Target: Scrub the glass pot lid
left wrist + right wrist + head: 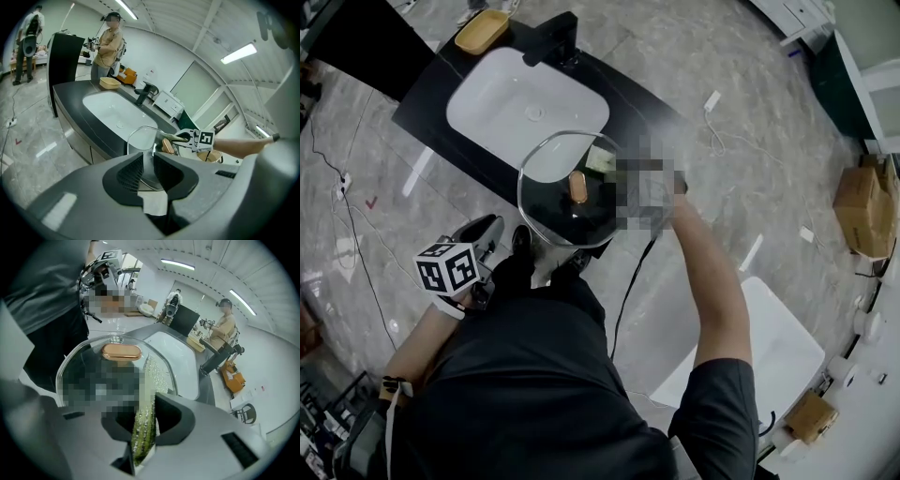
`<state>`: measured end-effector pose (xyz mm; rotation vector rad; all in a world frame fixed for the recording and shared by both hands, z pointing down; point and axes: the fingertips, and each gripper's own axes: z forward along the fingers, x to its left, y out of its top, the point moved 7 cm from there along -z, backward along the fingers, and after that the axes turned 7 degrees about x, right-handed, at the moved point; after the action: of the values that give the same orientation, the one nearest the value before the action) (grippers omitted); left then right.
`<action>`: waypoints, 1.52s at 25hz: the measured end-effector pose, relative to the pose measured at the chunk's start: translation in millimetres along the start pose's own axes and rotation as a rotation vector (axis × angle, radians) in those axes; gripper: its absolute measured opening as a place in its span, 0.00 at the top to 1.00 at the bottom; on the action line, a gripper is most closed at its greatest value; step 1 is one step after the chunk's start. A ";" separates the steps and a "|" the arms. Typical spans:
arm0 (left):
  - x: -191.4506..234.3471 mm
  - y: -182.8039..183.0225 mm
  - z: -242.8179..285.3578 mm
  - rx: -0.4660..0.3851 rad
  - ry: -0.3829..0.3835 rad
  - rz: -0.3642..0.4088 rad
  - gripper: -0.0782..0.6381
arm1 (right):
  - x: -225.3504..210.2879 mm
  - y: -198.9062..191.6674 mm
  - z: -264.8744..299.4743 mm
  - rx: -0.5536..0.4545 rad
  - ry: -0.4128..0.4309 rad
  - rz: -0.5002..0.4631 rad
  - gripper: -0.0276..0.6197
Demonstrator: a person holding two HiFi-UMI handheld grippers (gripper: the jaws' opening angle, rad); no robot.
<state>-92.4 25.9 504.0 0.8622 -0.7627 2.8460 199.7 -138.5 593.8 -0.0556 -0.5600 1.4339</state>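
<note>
The round glass pot lid (553, 202) with a copper knob (577, 187) is held in the air at the front edge of the black counter (628, 94). My left gripper (511, 246) is shut on the lid's near rim; the glass edge (143, 140) runs between its jaws (148, 166). My right gripper (145, 420) is shut on a green-silver scrub pad (147, 394), which lies against the lid (89, 359) beside the knob (122, 351). A mosaic patch hides the right gripper in the head view; the pad (600, 159) shows at the lid's far side.
A white sink basin (525, 103) with a black faucet (553, 42) lies beyond the lid. A wooden tray (481, 31) rests at the counter's far end. Cardboard boxes (862, 211) and a white table (783, 347) stand to the right. People (108, 44) stand behind the counter.
</note>
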 end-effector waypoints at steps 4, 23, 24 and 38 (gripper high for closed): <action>-13.5 0.5 11.6 0.029 -0.026 0.037 0.79 | 24.0 -8.5 -11.4 -0.014 -0.003 0.001 0.86; -52.0 13.2 39.4 0.080 -0.128 0.130 0.79 | 144.7 1.5 -57.5 -0.071 0.060 0.008 0.86; -51.2 14.4 39.0 0.077 -0.129 0.127 0.79 | 151.3 3.3 -59.2 -0.074 0.070 0.012 0.86; -24.5 25.5 25.5 0.043 -0.134 0.072 0.79 | 67.9 15.8 -83.4 -0.103 -0.294 0.488 0.86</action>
<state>-64.3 -6.8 498.0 1.0622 -0.7644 2.9007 220.4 -47.5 538.0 -0.0661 -0.9059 1.9023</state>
